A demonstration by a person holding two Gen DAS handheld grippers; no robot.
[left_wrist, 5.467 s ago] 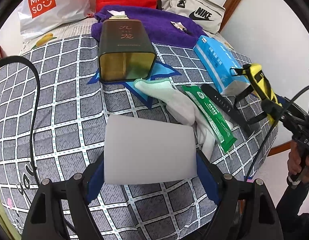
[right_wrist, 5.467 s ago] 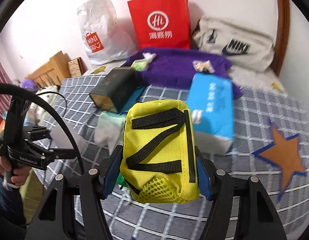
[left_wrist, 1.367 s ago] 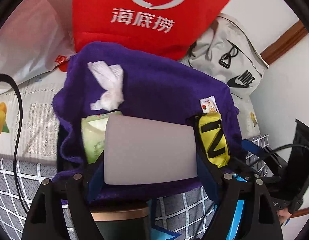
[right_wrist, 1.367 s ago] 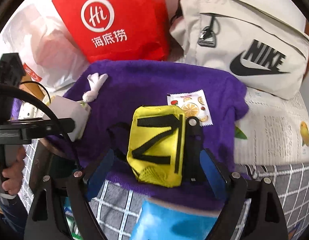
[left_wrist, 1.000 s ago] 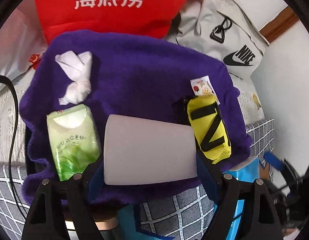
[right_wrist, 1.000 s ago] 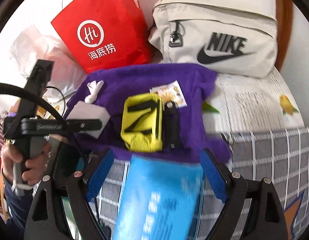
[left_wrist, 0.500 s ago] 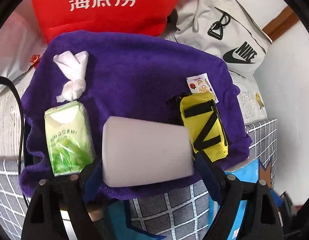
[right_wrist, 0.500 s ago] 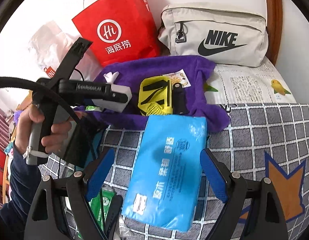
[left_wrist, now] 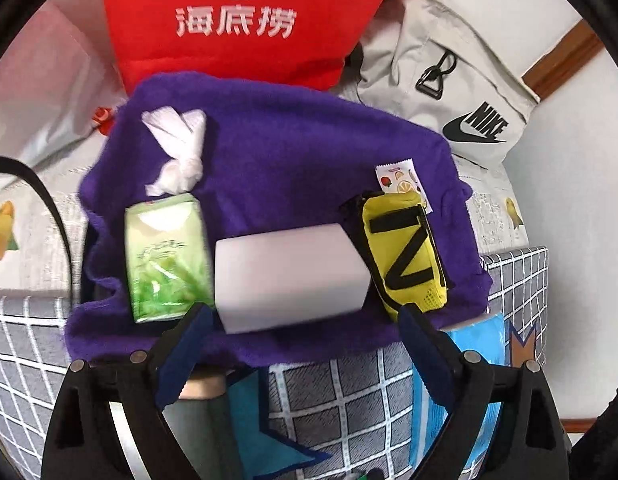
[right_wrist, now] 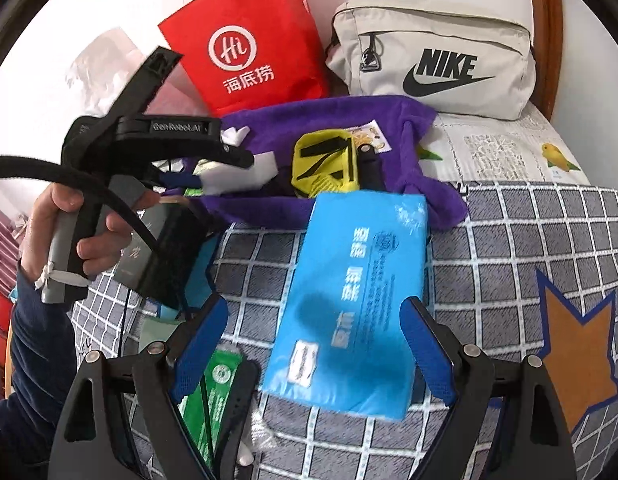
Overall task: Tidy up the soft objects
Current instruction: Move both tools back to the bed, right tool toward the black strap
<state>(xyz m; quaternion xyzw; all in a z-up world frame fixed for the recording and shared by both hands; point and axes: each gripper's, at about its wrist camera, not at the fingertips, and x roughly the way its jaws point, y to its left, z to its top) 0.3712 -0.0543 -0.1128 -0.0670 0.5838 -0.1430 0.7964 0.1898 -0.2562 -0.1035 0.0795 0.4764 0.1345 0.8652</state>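
A white foam block (left_wrist: 289, 276) lies on the purple towel (left_wrist: 293, 168), between a green tissue pack (left_wrist: 167, 258) and a yellow pouch (left_wrist: 401, 252). My left gripper (left_wrist: 305, 320) is open just behind the block, its jaws apart from it. A knotted white cloth (left_wrist: 177, 152) and a fruit sachet (left_wrist: 401, 176) also lie on the towel. My right gripper (right_wrist: 313, 320) is open and empty above a blue tissue pack (right_wrist: 357, 292). The right wrist view shows the left gripper (right_wrist: 229, 168) at the towel (right_wrist: 337, 120), with the block (right_wrist: 245, 176) and pouch (right_wrist: 325, 164).
A red paper bag (left_wrist: 249, 16), a grey Nike bag (left_wrist: 445, 76) and a white plastic bag (left_wrist: 41, 92) stand behind the towel. A dark tin (right_wrist: 157, 248) and a green packet (right_wrist: 213, 396) lie on the checked bedspread (right_wrist: 509, 240).
My left gripper has opened and let go of the white block, which now lies on the towel. My right gripper released the yellow pouch earlier and has pulled back over the blue pack.
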